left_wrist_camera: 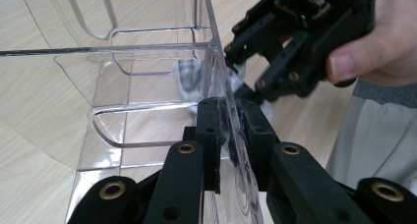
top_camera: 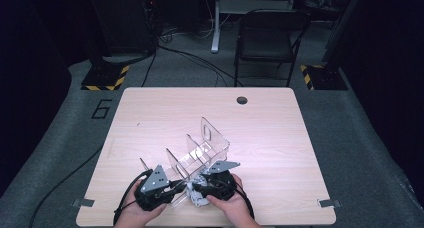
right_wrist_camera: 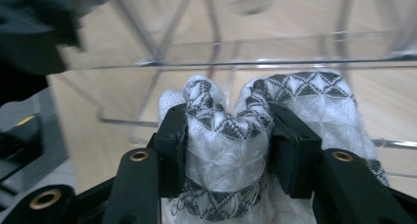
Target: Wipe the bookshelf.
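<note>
A clear acrylic rack (top_camera: 200, 150) with several upright dividers stands near the table's front edge. My left gripper (left_wrist_camera: 228, 135) is shut on one of its thin clear walls (left_wrist_camera: 219, 76), the pads pressing both faces. My right gripper (right_wrist_camera: 228, 143) is shut on a bunched white cloth with a grey triangle pattern (right_wrist_camera: 231, 130), held against the rack's clear panel. In the high view both grippers sit side by side at the rack's near end, the left gripper (top_camera: 172, 188) and the right gripper (top_camera: 202, 185), with the cloth (top_camera: 196, 195) between them. The left gripper view shows the right gripper (left_wrist_camera: 251, 86) just beyond the wall.
The light wooden table (top_camera: 280, 138) has a round cable hole (top_camera: 242, 99) at its far edge. A black folding chair (top_camera: 267, 40) and stand bases with yellow-black tape (top_camera: 105, 78) stand on the grey floor behind. A person's hands (top_camera: 235, 208) come in from the bottom.
</note>
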A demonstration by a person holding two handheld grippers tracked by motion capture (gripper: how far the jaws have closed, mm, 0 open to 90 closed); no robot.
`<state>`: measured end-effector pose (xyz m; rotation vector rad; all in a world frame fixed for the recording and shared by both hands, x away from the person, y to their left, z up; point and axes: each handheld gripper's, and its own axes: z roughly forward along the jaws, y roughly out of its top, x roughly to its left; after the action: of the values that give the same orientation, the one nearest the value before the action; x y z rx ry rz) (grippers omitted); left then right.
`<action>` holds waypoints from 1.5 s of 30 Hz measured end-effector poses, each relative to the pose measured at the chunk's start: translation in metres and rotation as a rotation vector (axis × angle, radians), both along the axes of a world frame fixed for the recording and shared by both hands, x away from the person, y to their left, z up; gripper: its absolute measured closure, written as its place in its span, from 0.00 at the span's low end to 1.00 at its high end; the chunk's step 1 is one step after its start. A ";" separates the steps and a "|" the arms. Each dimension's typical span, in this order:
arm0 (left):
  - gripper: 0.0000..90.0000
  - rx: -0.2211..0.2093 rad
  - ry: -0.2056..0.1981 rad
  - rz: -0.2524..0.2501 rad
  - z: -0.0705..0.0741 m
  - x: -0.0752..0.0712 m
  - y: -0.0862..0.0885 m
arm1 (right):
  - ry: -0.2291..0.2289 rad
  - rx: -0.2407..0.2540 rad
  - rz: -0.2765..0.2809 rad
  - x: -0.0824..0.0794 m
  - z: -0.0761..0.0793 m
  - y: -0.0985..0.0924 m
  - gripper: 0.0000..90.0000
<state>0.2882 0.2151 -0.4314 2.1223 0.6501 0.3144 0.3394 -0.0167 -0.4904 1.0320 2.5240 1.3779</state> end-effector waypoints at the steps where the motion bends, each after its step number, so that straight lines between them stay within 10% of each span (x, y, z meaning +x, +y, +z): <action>1: 0.90 0.000 0.000 0.000 0.000 0.000 0.000 | -0.001 0.002 -0.019 0.002 0.000 -0.002 0.59; 11: 0.90 0.000 -0.003 0.003 0.000 0.000 0.000 | -0.003 -0.003 0.058 -0.009 -0.001 0.010 0.59; 18: 0.90 -0.002 -0.003 0.004 0.000 0.000 0.000 | 0.002 0.018 -0.039 0.003 0.000 -0.004 0.59; 28: 0.90 0.000 -0.003 0.007 0.000 0.000 0.000 | -0.020 0.000 0.052 -0.008 0.001 0.012 0.59; 37: 0.90 0.000 -0.003 0.006 0.000 0.000 0.000 | -0.004 0.010 -0.080 0.011 0.002 -0.013 0.59; 45: 0.90 0.000 -0.003 0.008 0.000 0.000 -0.001 | -0.007 0.015 -0.008 -0.001 0.000 0.000 0.58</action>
<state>0.2878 0.2145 -0.4314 2.1193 0.6567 0.3219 0.3380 -0.0163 -0.4901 1.0361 2.5055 1.3986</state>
